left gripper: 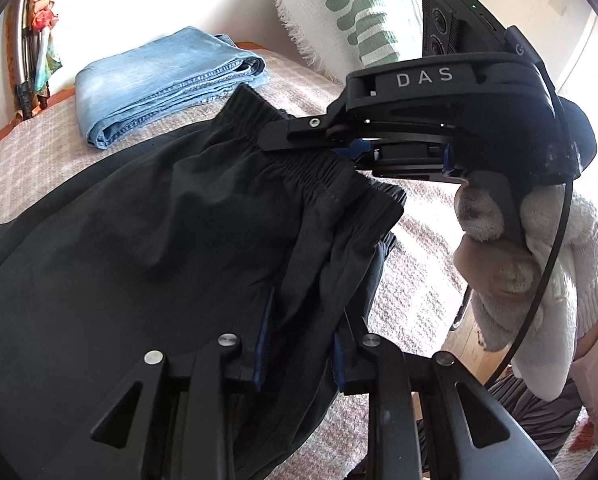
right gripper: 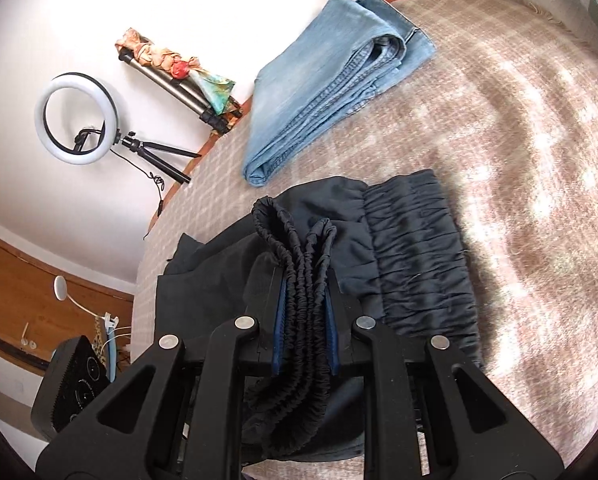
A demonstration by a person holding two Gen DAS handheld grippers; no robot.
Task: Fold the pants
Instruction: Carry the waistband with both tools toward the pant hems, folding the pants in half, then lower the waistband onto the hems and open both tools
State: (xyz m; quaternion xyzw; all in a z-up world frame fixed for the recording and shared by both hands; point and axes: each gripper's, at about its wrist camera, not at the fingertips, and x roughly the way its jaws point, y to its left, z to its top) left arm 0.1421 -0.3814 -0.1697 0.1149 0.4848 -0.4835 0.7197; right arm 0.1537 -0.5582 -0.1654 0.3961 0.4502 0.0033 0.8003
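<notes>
While both grippers, left (left gripper: 299,354) and right (right gripper: 306,320), clamped on black pants (left gripper: 139,240): bare blanket (right gripper: 519,140) rightward.

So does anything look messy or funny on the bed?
Nothing is spilled or torn. The black pants are bunched up, mid-fold, with both the left gripper and right gripper pinching them. The blue jeans lie neatly folded on the blanket.
</notes>
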